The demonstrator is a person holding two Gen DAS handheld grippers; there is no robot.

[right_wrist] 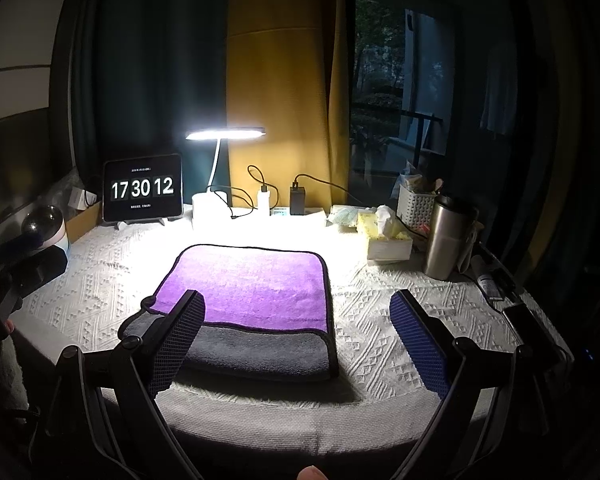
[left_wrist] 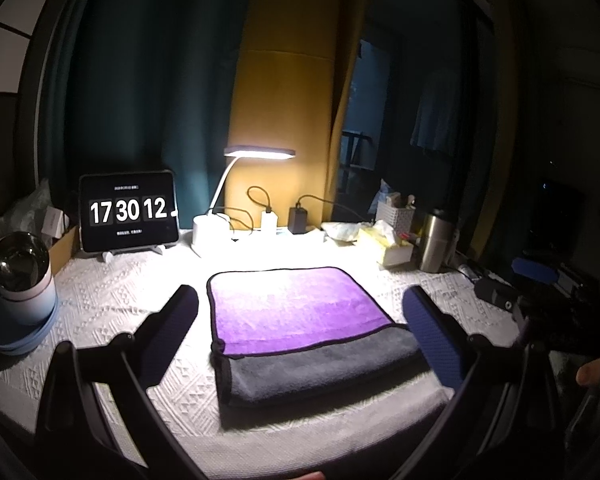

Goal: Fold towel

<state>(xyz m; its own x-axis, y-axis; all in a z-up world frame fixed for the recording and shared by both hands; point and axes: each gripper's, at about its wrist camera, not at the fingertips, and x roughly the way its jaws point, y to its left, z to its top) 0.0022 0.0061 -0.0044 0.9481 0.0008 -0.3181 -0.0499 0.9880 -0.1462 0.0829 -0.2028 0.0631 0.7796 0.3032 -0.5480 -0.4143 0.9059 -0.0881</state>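
My left gripper [left_wrist: 300,320] is spread wide, nothing held, fingers straddling the towel [left_wrist: 300,320]. Towel lies folded on the white tablecloth [left_wrist: 120,292], purple face up, grey layer showing along its near edge. My right gripper [right_wrist: 300,324] also wide apart, empty, left finger [right_wrist: 176,344] overlapping the towel's near-left corner.

towel [left_wrist: 300,320] on tablecloth [left_wrist: 120,292], lamp [left_wrist: 256,154] behind, tablet [left_wrist: 128,210] behind-left

A lit desk lamp [left_wrist: 259,153] is the only strong light, blowing out the worktop [left_wrist: 112,280] beneath it to white glare; the room around sinks into darkness, and both fisheye views bend and vignette heavily at the edges
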